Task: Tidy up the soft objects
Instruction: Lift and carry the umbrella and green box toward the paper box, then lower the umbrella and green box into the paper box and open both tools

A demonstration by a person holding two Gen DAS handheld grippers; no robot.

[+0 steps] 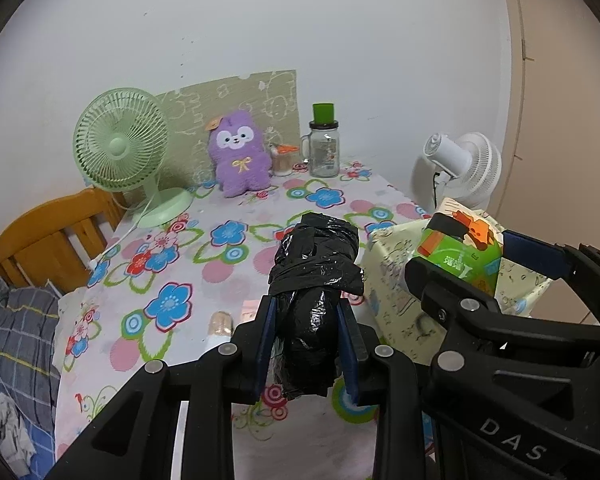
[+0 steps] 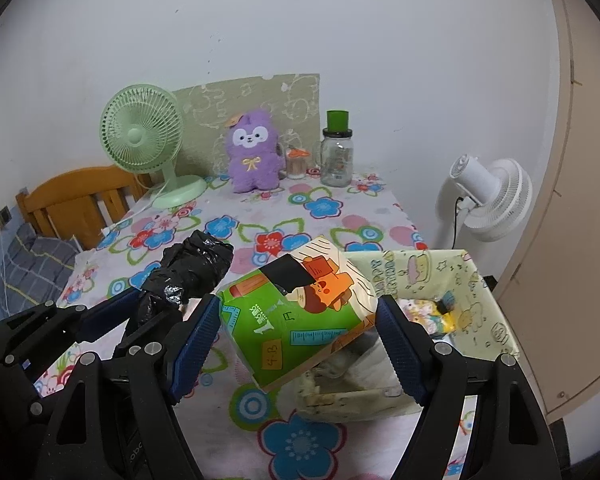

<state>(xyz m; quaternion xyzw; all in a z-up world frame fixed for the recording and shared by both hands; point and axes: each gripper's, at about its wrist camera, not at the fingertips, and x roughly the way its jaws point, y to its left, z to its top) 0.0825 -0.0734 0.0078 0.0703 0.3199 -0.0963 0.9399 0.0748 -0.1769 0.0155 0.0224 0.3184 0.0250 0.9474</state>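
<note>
Two soft things are up off the flowered surface point(image 1: 228, 276), each in its own tongs. The left tongs point(image 1: 306, 344) pinch a black plastic bag roll point(image 1: 316, 264) near its lower end; it looks light, crinkly and slippery, so a hold around its taped middle seems safest. The right tongs point(image 2: 298, 340) stand wide, clamping a green tissue pack point(image 2: 296, 312) across its sides; it should squash easily. Just right sits a pale fabric bin point(image 2: 472, 280), already part full. A purple plush point(image 1: 240, 156), green fan point(image 1: 120, 140) and glass jar point(image 1: 324, 152) stand well back.
</note>
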